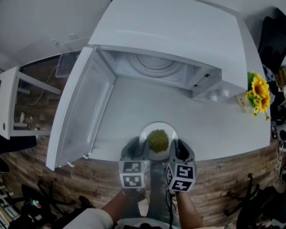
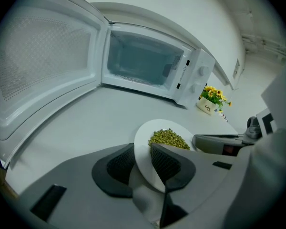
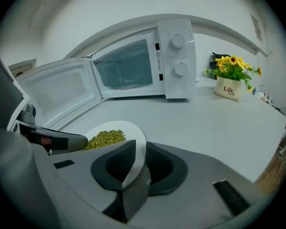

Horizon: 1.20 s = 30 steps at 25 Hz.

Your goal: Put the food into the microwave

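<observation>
A white plate (image 1: 147,129) with a heap of green peas (image 1: 158,140) rests on the white table (image 1: 133,101) near its front edge, in front of the white microwave (image 1: 171,27). The microwave's door (image 1: 78,109) hangs wide open to the left, and its cavity (image 1: 155,68) shows only the turntable. My left gripper (image 2: 142,151) is shut on the plate's left rim (image 2: 143,168). On the opposite side my right gripper (image 3: 139,149) is shut on the plate's rim (image 3: 133,161). In the head view, the left gripper (image 1: 136,144) and the right gripper (image 1: 179,146) flank the plate.
A small pot of yellow flowers (image 1: 255,94) stands on the table to the right of the microwave. The open door juts out over the table's left front corner. Wood floor, a white cabinet (image 1: 2,104) at left and dark equipment at right surround the table.
</observation>
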### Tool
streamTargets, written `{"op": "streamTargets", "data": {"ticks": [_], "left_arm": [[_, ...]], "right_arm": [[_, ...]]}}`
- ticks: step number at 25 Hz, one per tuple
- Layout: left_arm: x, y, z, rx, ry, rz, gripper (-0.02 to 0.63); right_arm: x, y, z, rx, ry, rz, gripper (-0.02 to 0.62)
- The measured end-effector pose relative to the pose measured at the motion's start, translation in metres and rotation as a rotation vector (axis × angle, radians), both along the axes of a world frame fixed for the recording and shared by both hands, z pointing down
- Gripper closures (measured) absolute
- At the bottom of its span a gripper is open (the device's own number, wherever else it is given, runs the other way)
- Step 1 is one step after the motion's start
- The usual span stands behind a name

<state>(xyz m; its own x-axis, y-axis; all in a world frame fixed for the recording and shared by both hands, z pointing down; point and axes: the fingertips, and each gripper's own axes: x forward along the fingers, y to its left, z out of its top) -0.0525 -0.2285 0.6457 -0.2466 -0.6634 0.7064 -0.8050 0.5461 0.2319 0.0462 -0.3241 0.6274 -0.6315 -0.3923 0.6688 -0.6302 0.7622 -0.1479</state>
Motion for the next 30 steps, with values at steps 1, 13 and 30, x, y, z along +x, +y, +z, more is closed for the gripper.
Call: {"op": "streamTargets", "data": {"ticks": [1, 13, 30], "left_arm": [[0.0, -0.001, 0.0, 0.007, 0.008, -0.006, 0.482], [-0.005, -0.005, -0.007, 0.027, 0.03, -0.005, 0.482], [-0.058, -0.022, -0.084, 0.129, -0.052, -0.036, 0.482]], "right_arm": [[0.0, -0.001, 0.0, 0.0, -0.004, 0.007, 0.517], [-0.007, -0.01, -0.014, -0.003, -0.06, 0.058, 0.543], [-0.058, -0.029, -0.09, 0.082, -0.171, 0.042, 0.545]]}}
